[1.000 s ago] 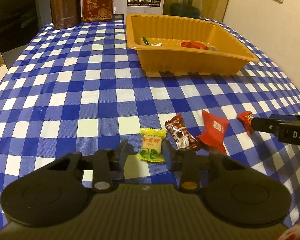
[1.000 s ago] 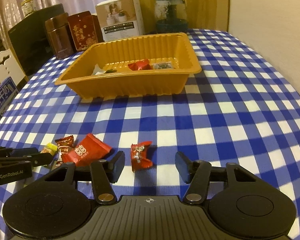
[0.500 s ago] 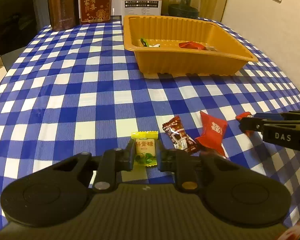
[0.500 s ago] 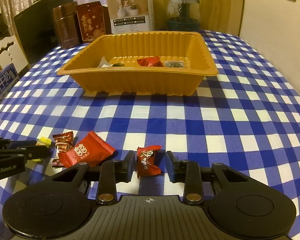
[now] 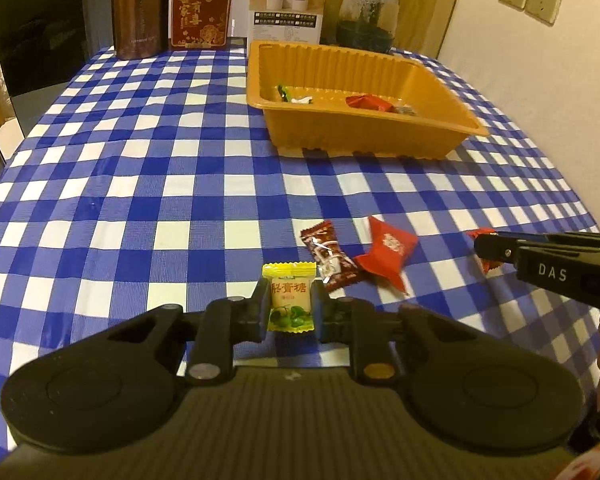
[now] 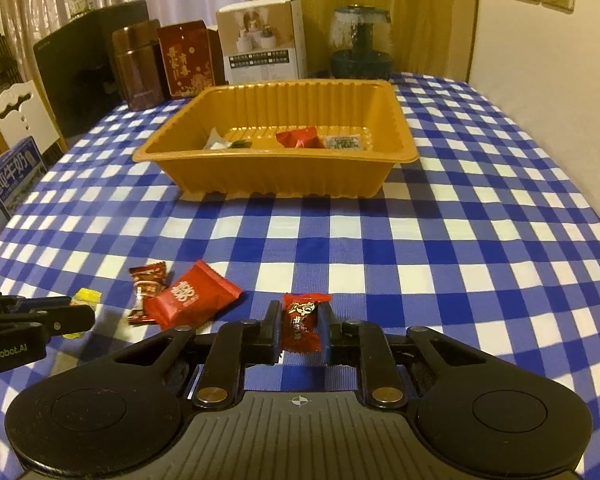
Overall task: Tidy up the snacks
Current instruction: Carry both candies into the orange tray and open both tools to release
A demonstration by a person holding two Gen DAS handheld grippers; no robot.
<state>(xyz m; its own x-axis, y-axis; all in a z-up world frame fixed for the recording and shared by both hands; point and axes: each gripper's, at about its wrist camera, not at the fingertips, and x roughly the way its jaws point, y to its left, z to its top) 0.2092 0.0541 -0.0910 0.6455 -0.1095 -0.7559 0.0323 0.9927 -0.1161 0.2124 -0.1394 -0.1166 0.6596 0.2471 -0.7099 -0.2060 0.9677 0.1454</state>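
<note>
My left gripper (image 5: 289, 300) is shut on a yellow candy (image 5: 290, 295) and holds it just above the checked cloth. My right gripper (image 6: 300, 330) is shut on a small red candy (image 6: 302, 322), also low over the cloth. A brown candy (image 5: 330, 256) and a larger red packet (image 5: 388, 252) lie on the cloth between the two grippers; both also show in the right wrist view, the brown candy (image 6: 146, 284) and the red packet (image 6: 192, 300). The orange tray (image 6: 276, 176) stands farther back and holds a few snacks.
Tins (image 5: 140, 28), a red box (image 5: 200, 10), a white box (image 5: 288, 4) and a glass jar (image 5: 366, 20) line the table's far edge. A wall runs along the right side. A milk carton (image 6: 14, 176) stands off the table's left.
Both grippers went from open to shut, the left on the yellow candy and the right on the small red candy, and both have lifted slightly.
</note>
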